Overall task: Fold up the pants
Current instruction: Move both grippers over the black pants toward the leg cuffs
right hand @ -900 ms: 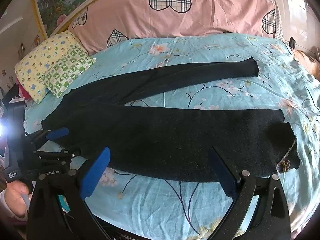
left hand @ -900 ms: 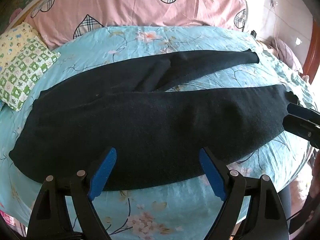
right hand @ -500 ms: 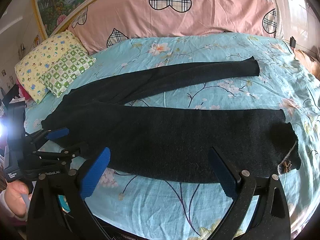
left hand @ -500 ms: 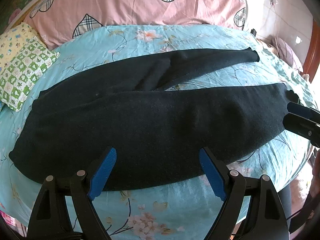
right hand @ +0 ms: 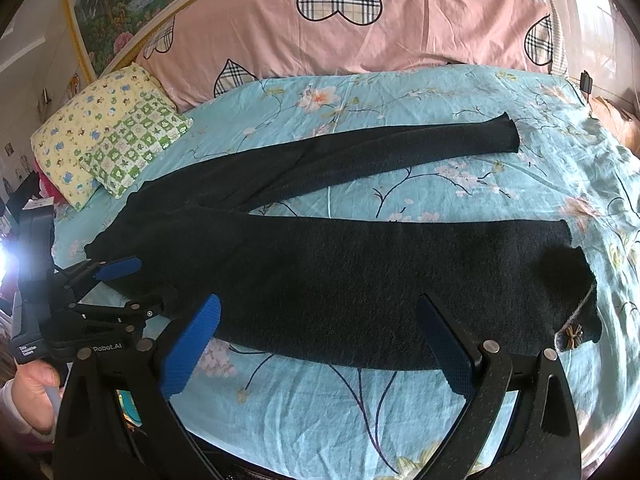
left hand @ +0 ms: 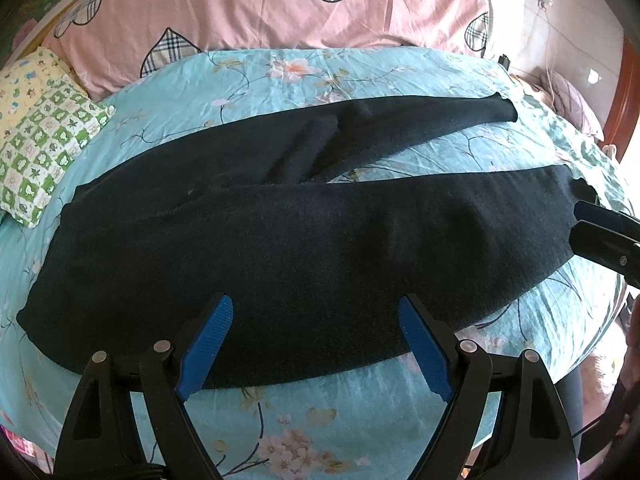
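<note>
Black knit pants (left hand: 304, 240) lie flat across the floral bed, waist to the left, two legs spread apart to the right; they also show in the right wrist view (right hand: 360, 272). The near leg's cuff carries a small brown bow (right hand: 570, 336). My left gripper (left hand: 316, 344) is open and empty just above the pants' near edge by the waist half. My right gripper (right hand: 316, 344) is open and empty above the near leg's front edge. Each gripper shows in the other's view, left (right hand: 120, 284) and right (left hand: 600, 232).
The turquoise floral bedsheet (left hand: 320, 432) covers the bed. A long pink pillow (right hand: 360, 28) lies along the headboard. Two small patterned pillows (right hand: 108, 144) sit at the far left. The bed's near edge is just below both grippers.
Both grippers have stayed open and nearly still; the views have shifted only slightly. The pants have not moved.
</note>
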